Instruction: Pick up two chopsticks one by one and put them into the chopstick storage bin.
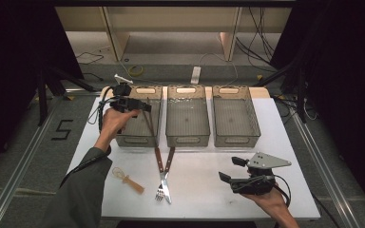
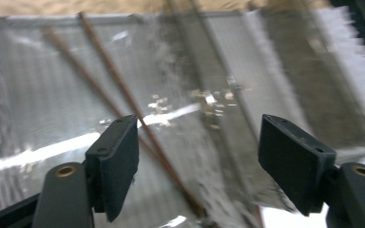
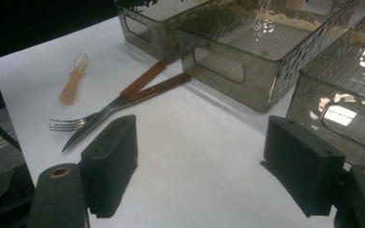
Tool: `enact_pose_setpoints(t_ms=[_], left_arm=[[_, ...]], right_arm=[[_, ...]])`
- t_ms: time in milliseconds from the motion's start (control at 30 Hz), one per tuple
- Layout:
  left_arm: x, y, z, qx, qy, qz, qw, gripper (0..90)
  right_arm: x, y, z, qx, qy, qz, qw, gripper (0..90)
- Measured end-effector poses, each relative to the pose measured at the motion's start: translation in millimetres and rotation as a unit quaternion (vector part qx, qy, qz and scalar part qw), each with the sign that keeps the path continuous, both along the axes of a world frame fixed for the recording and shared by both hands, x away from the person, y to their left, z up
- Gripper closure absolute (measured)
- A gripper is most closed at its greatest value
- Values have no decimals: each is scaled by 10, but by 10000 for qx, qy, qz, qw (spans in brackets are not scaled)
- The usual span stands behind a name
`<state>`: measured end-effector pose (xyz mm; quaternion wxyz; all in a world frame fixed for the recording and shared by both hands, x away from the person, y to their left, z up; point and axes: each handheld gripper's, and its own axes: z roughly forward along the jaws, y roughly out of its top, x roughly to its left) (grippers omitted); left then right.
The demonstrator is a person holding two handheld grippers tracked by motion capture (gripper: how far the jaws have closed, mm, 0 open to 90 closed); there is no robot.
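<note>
Left gripper (image 1: 140, 107): over the left bin (image 1: 123, 138), jaws apart, nothing between the pads.
Chopsticks (image 2: 123, 95): 2 brown sticks lying slantwise inside that bin, just under the spread jaws and clear of them.
Right gripper (image 1: 232, 169): low over the white table (image 1: 204, 190) at the near right, jaws wide apart and empty.
Fork (image 3: 83, 121) and knife (image 3: 102, 118): crossed on the table before the bins.
Small whisk (image 1: 126, 178): left of them.

Left bin (image 2: 38, 95): I see it smeared by motion blur in the left gripper view.
Chopsticks (image 2: 123, 95): lower ends blurred; I can't tell where they rest.
Third bin (image 3: 342, 95): cut off at the right gripper view's edge.
</note>
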<state>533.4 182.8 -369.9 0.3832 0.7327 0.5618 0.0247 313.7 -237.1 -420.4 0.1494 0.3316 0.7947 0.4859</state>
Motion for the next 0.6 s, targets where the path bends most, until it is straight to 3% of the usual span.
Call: enact_pose_setpoints(t_ms=[233, 367, 500, 600], left_arm=[[-354, 19, 159, -145, -420, -439, 9980, 217], [-545, 33, 190, -95, -558, -729, 9957, 210], [-756, 72, 175, -188, -743, -953, 9925, 210], [-815, 63, 117, 215, -734, -1112, 9909, 208]], right_arm=[[-2, 1, 0, 8, -3, -15, 10000, 276], [-6, -12, 4, 26, -24, -32, 10000, 276], [-4, -25, -8, 27, -1, -63, 10000, 276], [-1, -23, -14, 11, 20, -77, 10000, 276]])
